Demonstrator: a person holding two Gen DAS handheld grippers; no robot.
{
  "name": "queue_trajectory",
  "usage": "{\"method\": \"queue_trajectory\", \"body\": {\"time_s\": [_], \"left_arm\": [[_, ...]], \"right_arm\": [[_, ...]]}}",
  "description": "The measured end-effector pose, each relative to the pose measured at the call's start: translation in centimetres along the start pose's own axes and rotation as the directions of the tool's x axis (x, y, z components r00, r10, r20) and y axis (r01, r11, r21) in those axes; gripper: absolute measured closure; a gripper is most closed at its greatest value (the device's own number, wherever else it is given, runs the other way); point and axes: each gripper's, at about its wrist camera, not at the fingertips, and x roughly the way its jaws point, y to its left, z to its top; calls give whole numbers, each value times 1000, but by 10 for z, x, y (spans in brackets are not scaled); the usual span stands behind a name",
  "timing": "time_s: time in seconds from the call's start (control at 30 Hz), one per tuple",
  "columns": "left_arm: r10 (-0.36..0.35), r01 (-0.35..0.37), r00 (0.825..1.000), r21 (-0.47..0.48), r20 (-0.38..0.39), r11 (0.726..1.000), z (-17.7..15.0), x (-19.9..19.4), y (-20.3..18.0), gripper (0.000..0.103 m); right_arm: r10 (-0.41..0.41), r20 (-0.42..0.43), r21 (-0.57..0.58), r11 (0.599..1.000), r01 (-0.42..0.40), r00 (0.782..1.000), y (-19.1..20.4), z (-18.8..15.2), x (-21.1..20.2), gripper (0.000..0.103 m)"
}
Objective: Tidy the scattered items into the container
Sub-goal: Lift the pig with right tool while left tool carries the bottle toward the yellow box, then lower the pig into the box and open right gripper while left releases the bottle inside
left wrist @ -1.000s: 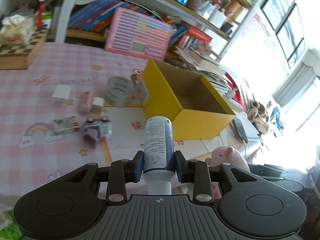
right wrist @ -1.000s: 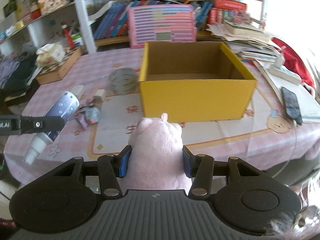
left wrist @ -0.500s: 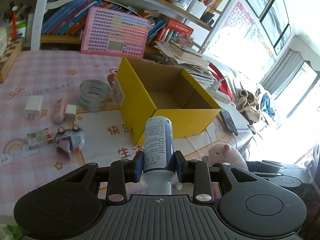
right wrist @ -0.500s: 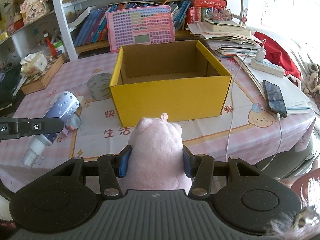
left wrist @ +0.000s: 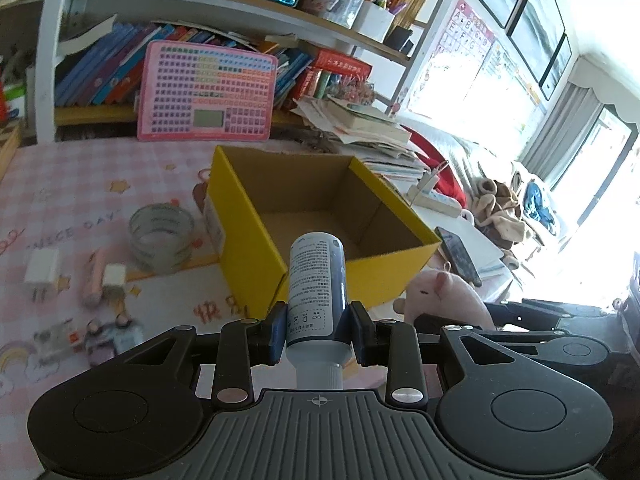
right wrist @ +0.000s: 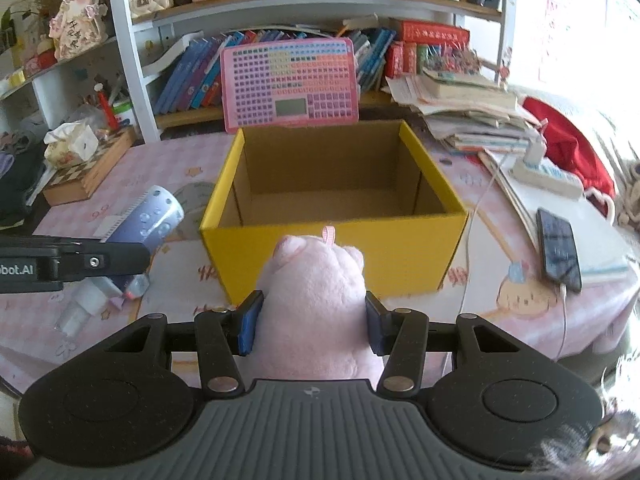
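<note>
Bottle and toy are both clamped and held just short of the container. The left gripper (left wrist: 316,330) has its blue pads pressed on the sides of a blue-and-white cylindrical spray bottle (left wrist: 317,280) with a white printed label, whose flat base points toward the near left corner of the open yellow cardboard box (left wrist: 256,236). The right gripper (right wrist: 313,322) is closed on a soft pink plush pig (right wrist: 316,292) with a small pink ribbon loop on top; the plush sits in front of the box's near wall, not yet over the opening. Inside, the box shows only its bare brown floor.

On the pink checked tablecloth (left wrist: 80,176) to the left of the box lie the remaining scattered things: a roll of clear tape (left wrist: 161,238) just beside the box's left wall, a white charger plug (left wrist: 41,270) farther left, a pale pink tube (left wrist: 94,278) touching a small white cube (left wrist: 114,276), and nearer, a small purple toy car (left wrist: 114,340) beside a small blurred packet (left wrist: 54,338).

Right of the box, a black phone (right wrist: 558,248) lies on papers. Behind the box, a pink keyboard-like learning board (right wrist: 290,86) leans against the bookshelf.
</note>
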Motion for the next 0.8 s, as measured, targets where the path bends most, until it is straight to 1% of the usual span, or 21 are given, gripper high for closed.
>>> {"method": "queue_trajectory", "body": {"time_s": [0.2,0.33,0.57,0.8], "left_arm": [[9,-9,1000,-7,18,1000,18,19,-10,72],[28,-28,999,-14,22,1000,29,33,-17,72],[87,-88,995,10,52,996,53,52,-32,72],[158,-161,984,28,78,987,74,71,-41,72]], "right_arm": [[15,30,-38,999,-14,999,-21,22,11,55],[39,54,-60,998,-36,998,-37,37,21,55],[93,94,-84,993,-86,991,-65,64,40,55],[188,89,-127,976,-176,978,-79,94,65,55]]}}
